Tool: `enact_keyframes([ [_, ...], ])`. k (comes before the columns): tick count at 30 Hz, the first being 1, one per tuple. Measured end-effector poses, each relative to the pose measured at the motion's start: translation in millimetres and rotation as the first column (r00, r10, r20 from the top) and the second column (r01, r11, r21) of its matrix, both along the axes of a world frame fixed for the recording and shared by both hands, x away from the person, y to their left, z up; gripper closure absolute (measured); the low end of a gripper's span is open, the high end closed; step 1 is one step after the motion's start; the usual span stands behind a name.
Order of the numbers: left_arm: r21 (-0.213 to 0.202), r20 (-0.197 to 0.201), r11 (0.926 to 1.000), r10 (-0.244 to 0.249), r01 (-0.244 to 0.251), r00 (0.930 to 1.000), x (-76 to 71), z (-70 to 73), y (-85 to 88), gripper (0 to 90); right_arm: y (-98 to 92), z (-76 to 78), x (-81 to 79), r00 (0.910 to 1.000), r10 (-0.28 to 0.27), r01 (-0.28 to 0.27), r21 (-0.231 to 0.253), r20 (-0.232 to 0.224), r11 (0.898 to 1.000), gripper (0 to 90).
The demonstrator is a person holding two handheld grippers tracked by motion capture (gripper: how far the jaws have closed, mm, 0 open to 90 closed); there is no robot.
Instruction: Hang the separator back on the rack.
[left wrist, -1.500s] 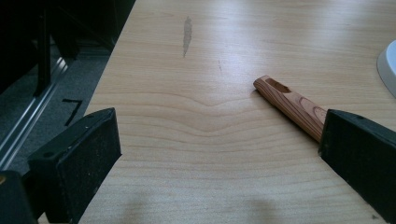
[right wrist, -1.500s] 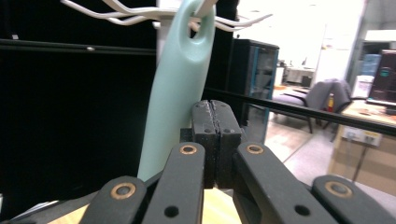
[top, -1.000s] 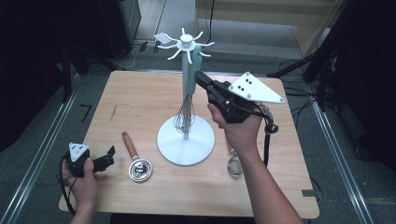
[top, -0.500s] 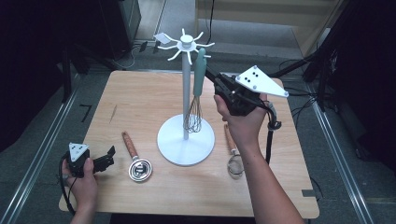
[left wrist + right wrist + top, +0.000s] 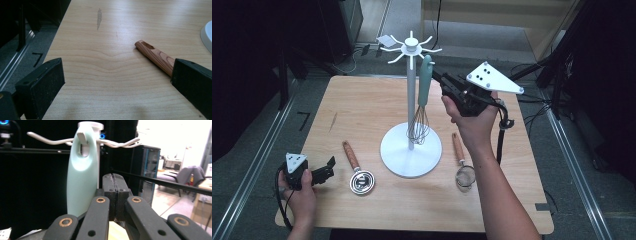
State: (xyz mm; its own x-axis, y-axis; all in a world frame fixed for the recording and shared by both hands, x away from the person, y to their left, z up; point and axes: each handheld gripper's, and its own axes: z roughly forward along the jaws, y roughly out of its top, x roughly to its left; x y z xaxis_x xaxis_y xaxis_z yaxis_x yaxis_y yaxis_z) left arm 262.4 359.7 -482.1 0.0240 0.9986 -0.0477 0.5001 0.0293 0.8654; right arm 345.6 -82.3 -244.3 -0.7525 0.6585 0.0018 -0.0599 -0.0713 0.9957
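Observation:
A whisk with a mint-green handle (image 5: 426, 80) hangs by its loop from a hook of the white utensil stand (image 5: 411, 150), its wires (image 5: 418, 127) beside the pole. My right gripper (image 5: 435, 75) is raised next to the top of that handle, on its right. In the right gripper view the jaws (image 5: 115, 180) are shut, pad against pad, with nothing between them, and the handle (image 5: 82, 175) stands just left of them. My left gripper (image 5: 328, 167) rests open at the table's front left corner, and the left gripper view (image 5: 117, 75) shows bare wood between its jaws.
A wooden-handled utensil with a round metal head (image 5: 354, 165) lies left of the stand's base; its handle end (image 5: 153, 53) shows ahead of the left jaws. A small wooden-handled strainer (image 5: 462, 162) lies right of the base, under my right forearm.
My right gripper has risen along the pole with the whisk, from near the base to the hooks. The whisk now hangs at the top. The left gripper has not moved.

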Motion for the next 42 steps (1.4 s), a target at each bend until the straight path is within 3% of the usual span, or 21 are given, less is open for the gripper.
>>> enact_keyframes([
  [13, 0.002, 0.002, 1.0, -0.001, 0.001, 1.0, 0.0, -0.1, -0.2, 0.0, 16.8, 3.6, -23.5, 0.9996, 0.024, -0.023, -0.035, 0.018, 0.999, 90.0],
  [21, -0.002, 0.003, 1.0, 0.002, -0.002, 1.0, -0.2, 0.1, 0.1, 0.0, 19.8, -1.2, -27.0, 0.9997, -0.009, 0.01, -0.063, 0.021, 0.998, 90.0],
  [27, 0.0, 0.0, 1.0, 0.001, -0.001, 1.0, -0.1, 0.1, 0.2, 0.0, 7.1, -15.2, -21.4, 0.9982, -0.059, 0.058, -0.082, -0.008, 0.995, 87.8],
  [34, 0.002, 0.002, 1.0, 0.001, -0.001, 1.0, -0.1, 0.0, 0.0, 0.0, -9.9, -34.2, -17.7, 0.9862, -0.163, 0.158, -0.114, -0.031, 0.981, 64.7],
  [37, 0.002, 0.003, 1.0, 0.0, 0.0, 1.0, -0.1, 0.0, -0.2, 0.0, -19.0, -42.4, -15.7, 0.9794, -0.166, 0.155, -0.097, -0.115, 0.983, 64.9],
  [42, 0.003, 0.005, 1.0, 0.001, -0.001, 1.0, 0.0, -0.2, -0.3, 0.0, -32.8, -57.9, -15.1, 0.9672, -0.201, 0.179, -0.145, -0.155, 0.973, 66.6],
])
